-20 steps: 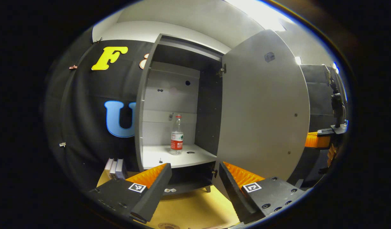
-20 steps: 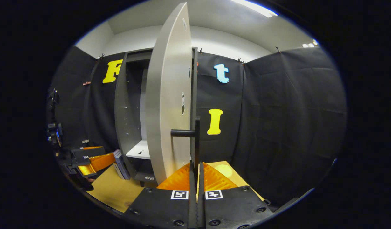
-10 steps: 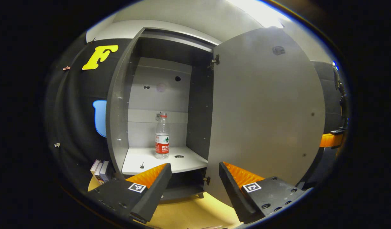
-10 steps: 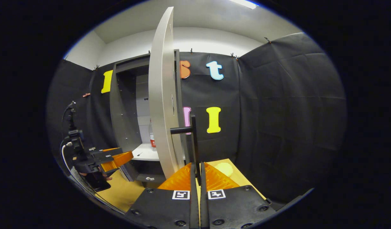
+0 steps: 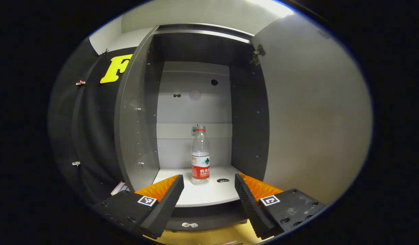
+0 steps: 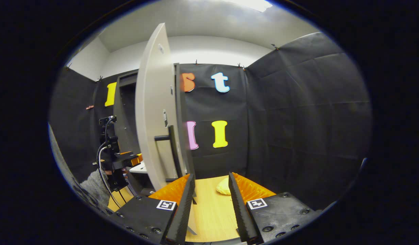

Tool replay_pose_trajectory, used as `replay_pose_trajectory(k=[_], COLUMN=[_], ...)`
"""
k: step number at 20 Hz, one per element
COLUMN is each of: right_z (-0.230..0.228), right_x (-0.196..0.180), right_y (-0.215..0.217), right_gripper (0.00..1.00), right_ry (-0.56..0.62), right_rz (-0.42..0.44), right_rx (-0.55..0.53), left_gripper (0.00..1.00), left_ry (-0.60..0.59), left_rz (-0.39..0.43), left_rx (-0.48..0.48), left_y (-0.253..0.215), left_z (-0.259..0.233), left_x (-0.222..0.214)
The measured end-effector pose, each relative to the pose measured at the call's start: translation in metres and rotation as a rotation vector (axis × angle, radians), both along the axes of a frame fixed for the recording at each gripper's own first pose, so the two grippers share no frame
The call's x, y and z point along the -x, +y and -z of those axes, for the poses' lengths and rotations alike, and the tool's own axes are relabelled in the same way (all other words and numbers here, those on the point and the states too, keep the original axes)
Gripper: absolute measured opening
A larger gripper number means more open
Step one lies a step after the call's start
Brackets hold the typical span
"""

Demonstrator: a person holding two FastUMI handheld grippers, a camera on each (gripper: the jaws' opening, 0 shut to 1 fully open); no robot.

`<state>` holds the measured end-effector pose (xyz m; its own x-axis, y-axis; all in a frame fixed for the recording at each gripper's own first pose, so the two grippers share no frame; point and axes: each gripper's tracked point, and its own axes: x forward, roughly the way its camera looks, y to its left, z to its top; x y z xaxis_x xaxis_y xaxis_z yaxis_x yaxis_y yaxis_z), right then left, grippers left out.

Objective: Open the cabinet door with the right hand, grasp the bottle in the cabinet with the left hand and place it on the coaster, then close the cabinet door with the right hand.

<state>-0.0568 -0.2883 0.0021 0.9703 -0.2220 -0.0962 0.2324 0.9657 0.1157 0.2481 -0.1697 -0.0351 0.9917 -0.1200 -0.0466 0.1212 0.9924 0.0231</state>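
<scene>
Now the step in hand looks to be the reach for the bottle [image 5: 200, 156]; the left gripper [image 5: 208, 186] should go straight in, fingers level and spread, and close around the body near the label, not the neck; the bottle stands upright on the cabinet shelf [image 5: 209, 195], dead ahead, beyond the open fingers and apart from them; the right gripper [image 6: 209, 185] is also open, holding nothing, the cabinet door [image 6: 153, 109] and its handle [image 6: 172, 146] just ahead to its left.

Cabinet [image 5: 138, 112] mouth open; bottle [image 5: 200, 156] alone on shelf [image 5: 209, 195]; door [image 5: 311, 112] flanks right.
</scene>
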Motion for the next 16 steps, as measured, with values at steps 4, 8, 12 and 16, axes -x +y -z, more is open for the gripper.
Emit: replay_pose_trajectory(k=[4,8,12,16], right_z=[0.021,0.024,0.034,0.043], right_x=[0.005,-0.012,-0.028,-0.041], right_y=[-0.072,-0.101,-0.115,-0.127], right_gripper=[0.83,0.91,0.98,0.98], right_ry=[0.030,0.020,0.043,0.065], right_rz=[0.228,0.305,0.322,0.333], right_rx=[0.020,0.067,0.077,0.058], left_gripper=[0.94,0.94,0.94,0.94], left_ry=[-0.002,-0.012,0.008,0.039], left_rz=[-0.016,-0.032,-0.056,-0.067], left_rx=[-0.008,-0.029,-0.059,-0.076], left_y=[0.001,0.001,0.002,0.001], left_z=[0.005,0.012,0.022,0.035], left_x=[-0.054,-0.104,-0.147,-0.175])
